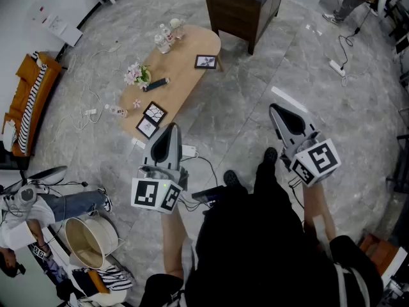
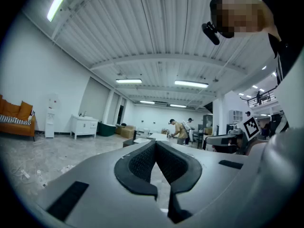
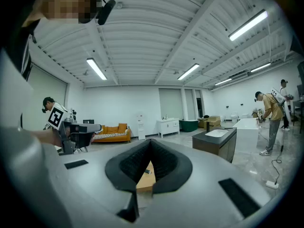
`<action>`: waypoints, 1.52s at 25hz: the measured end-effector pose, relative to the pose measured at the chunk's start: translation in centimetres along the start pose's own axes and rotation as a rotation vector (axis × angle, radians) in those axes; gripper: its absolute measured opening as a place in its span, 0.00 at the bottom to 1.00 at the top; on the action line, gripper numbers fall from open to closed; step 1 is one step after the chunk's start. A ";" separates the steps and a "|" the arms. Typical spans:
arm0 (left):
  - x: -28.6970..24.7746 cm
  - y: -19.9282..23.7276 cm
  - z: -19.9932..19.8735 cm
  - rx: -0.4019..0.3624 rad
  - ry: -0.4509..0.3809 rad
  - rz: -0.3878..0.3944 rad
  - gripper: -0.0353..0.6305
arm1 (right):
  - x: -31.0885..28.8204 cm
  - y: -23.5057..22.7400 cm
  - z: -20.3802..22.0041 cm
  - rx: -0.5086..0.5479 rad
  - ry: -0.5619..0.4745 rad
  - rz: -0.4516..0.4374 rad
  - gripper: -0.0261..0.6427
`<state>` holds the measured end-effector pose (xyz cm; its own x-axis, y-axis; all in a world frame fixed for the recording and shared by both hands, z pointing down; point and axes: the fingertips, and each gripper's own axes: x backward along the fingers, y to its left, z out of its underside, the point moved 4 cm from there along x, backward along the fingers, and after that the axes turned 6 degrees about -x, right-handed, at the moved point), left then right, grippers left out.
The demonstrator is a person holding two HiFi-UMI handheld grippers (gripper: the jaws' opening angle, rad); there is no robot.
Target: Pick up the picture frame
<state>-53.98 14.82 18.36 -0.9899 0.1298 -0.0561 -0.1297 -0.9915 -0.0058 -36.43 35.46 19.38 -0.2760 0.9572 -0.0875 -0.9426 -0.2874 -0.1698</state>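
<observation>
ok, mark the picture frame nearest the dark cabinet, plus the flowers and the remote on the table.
picture frame [image 1: 206, 61], head view, centre of its picture.
flowers [image 1: 136, 75], head view, the pink blossoms.
remote [image 1: 155, 84], head view, middle of its body.

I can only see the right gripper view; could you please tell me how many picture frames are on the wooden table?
Observer: Three. A black frame and a second frame lie side by side at the table's near end, and a third frame lies at its far right edge.
Operator: Is the left gripper holding anything?
Observer: No, the left gripper has its jaws together with nothing between them.
Operator: What else is on the table?
Observer: Pink flowers near the middle and small bottles at the far end.
</observation>
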 end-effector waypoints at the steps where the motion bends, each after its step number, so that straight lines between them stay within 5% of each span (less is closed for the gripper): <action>1: 0.1 -0.1 0.1 0.000 0.002 0.003 0.07 | 0.1 0.1 0.1 0.001 0.000 0.003 0.06; 20: -4.7 -1.9 1.4 0.024 0.053 0.033 0.07 | 0.2 -4.3 1.3 -0.044 0.037 0.047 0.06; 38: -21.9 -4.3 -0.5 -0.001 0.030 -0.121 0.07 | -8.0 -20.9 -1.7 -0.054 -0.004 -0.171 0.06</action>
<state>-31.72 16.22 19.11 -0.9649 0.2486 -0.0844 -0.2481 -0.9686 -0.0158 -14.18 33.78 21.95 -0.1136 0.9923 -0.0487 -0.9645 -0.1219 -0.2340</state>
